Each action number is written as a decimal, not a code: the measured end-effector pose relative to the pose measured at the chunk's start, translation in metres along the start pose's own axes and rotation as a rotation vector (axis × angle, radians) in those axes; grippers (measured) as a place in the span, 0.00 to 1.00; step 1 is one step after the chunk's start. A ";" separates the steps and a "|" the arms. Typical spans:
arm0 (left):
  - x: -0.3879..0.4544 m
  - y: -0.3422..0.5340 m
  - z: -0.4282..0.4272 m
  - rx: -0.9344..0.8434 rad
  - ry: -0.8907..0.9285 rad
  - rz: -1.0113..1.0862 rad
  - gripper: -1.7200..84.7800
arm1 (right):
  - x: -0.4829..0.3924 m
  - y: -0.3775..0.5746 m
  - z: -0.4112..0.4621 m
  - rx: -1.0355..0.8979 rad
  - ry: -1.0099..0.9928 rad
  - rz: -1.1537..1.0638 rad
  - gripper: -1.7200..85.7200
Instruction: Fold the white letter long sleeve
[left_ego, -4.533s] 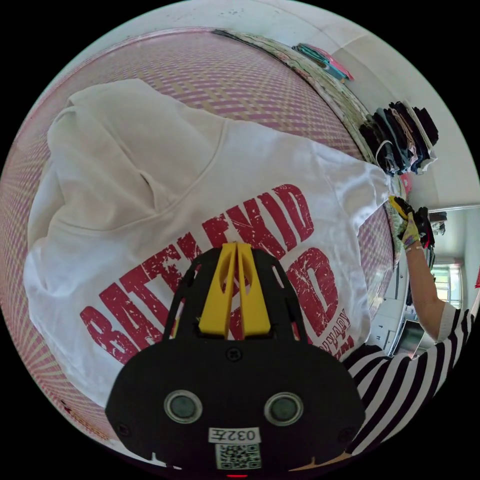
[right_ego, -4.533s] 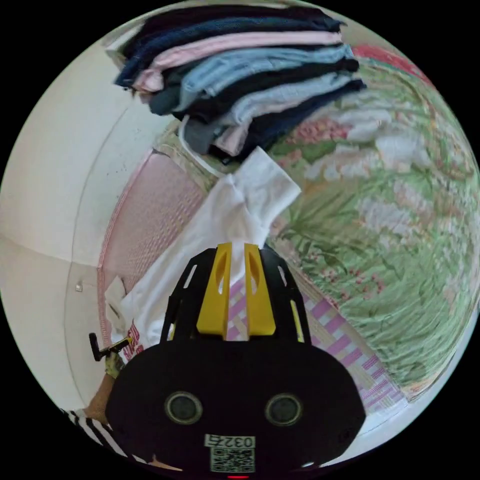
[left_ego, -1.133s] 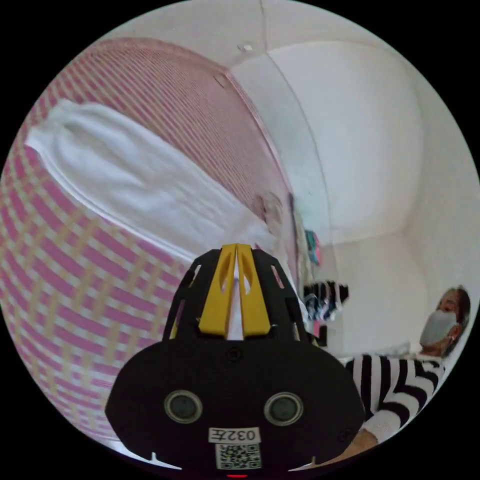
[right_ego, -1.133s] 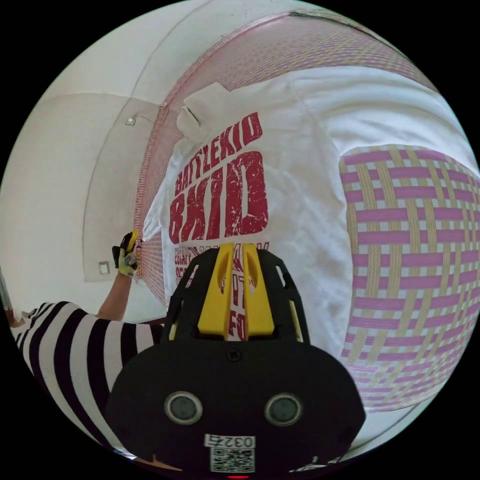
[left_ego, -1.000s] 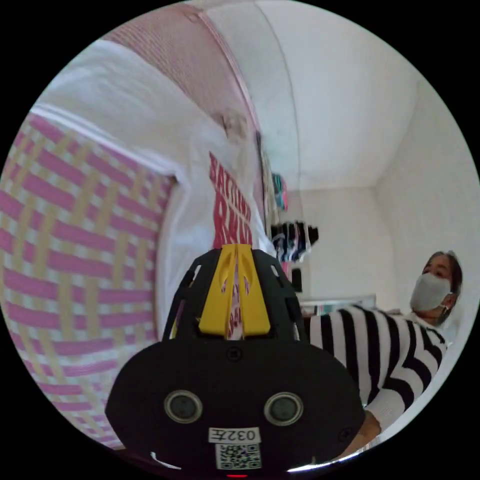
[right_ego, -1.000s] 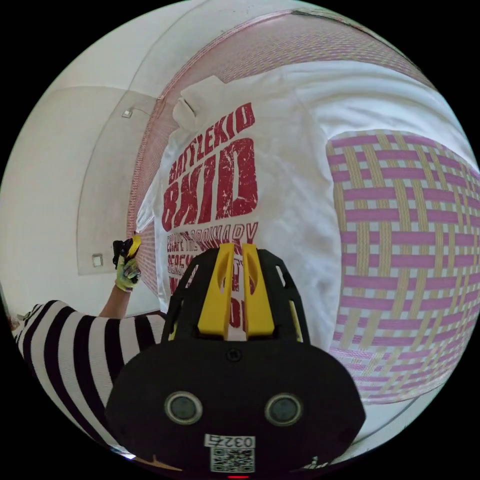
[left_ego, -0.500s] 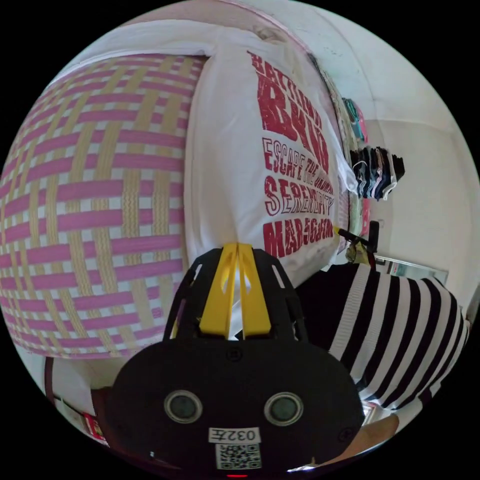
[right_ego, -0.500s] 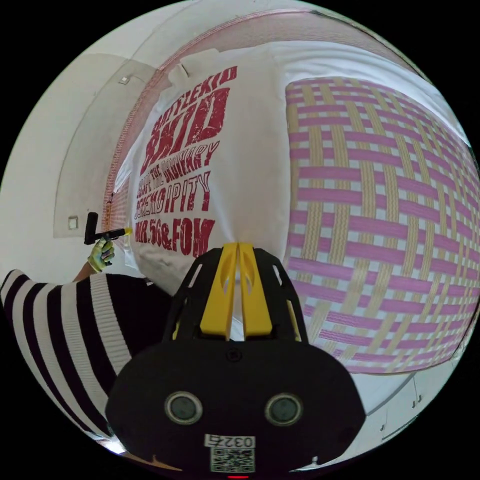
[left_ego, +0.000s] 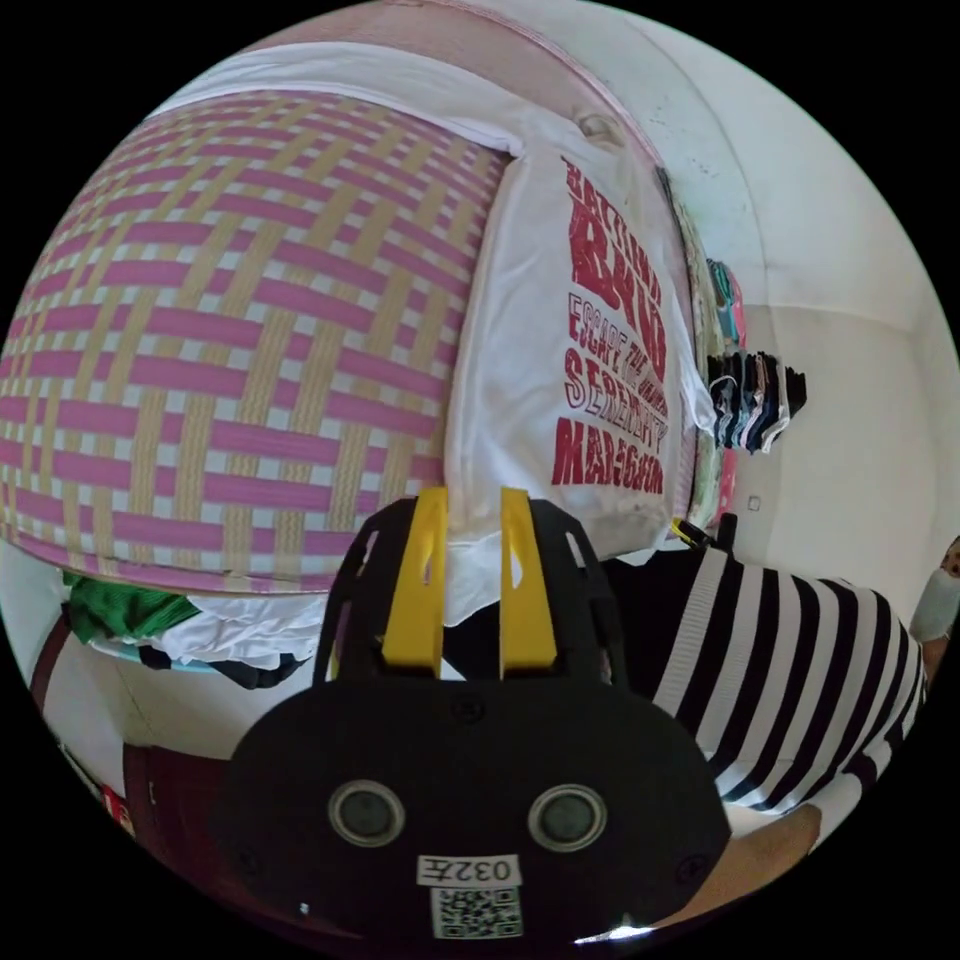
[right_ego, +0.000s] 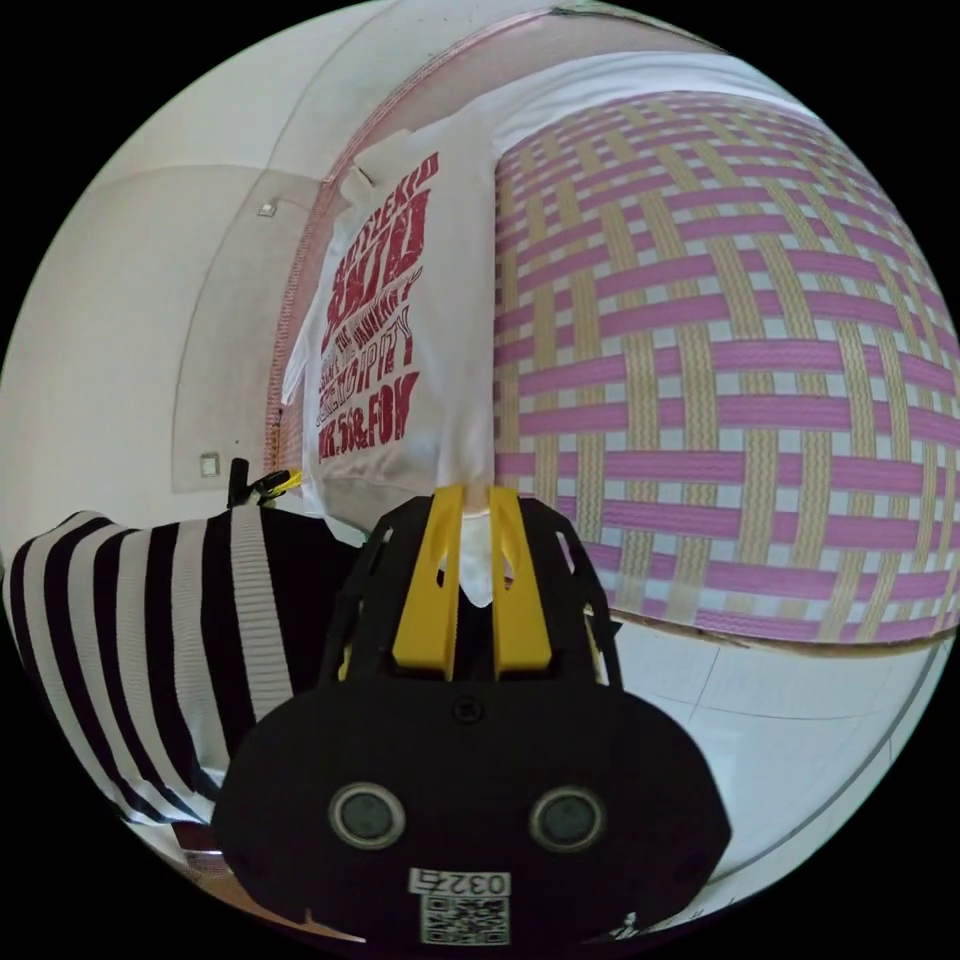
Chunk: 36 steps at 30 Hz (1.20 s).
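Holding your left tool (left_ego: 470, 500), you have its jaws apart around the hem corner of the white letter long sleeve (left_ego: 520, 400). Your right tool (right_ego: 465, 498) has its jaws slightly apart around the other corner. Farther, the garment lies flat on the woven mat (left_ego: 220, 340).
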<state>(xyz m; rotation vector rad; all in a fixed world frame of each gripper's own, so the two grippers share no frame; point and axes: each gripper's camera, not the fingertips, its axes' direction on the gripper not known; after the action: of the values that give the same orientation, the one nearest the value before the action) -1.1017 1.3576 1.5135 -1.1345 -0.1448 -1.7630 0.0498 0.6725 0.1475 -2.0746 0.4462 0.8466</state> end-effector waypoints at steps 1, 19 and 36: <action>0.002 0.000 0.002 -0.011 -0.009 0.005 0.03 | 0.000 -0.001 0.001 -0.003 -0.001 0.004 0.07; 0.008 0.033 -0.036 0.328 0.082 -0.148 0.01 | 0.087 -0.052 -0.139 0.527 0.096 0.266 0.11; 0.140 -0.032 0.017 0.285 0.199 0.082 0.01 | 0.211 -0.157 -0.197 0.923 -0.014 0.617 0.11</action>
<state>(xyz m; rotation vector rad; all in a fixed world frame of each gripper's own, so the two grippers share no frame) -1.1257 1.2894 1.6387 -0.7472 -0.2180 -1.7077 0.3701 0.6037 0.1720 -1.0714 1.2381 0.7728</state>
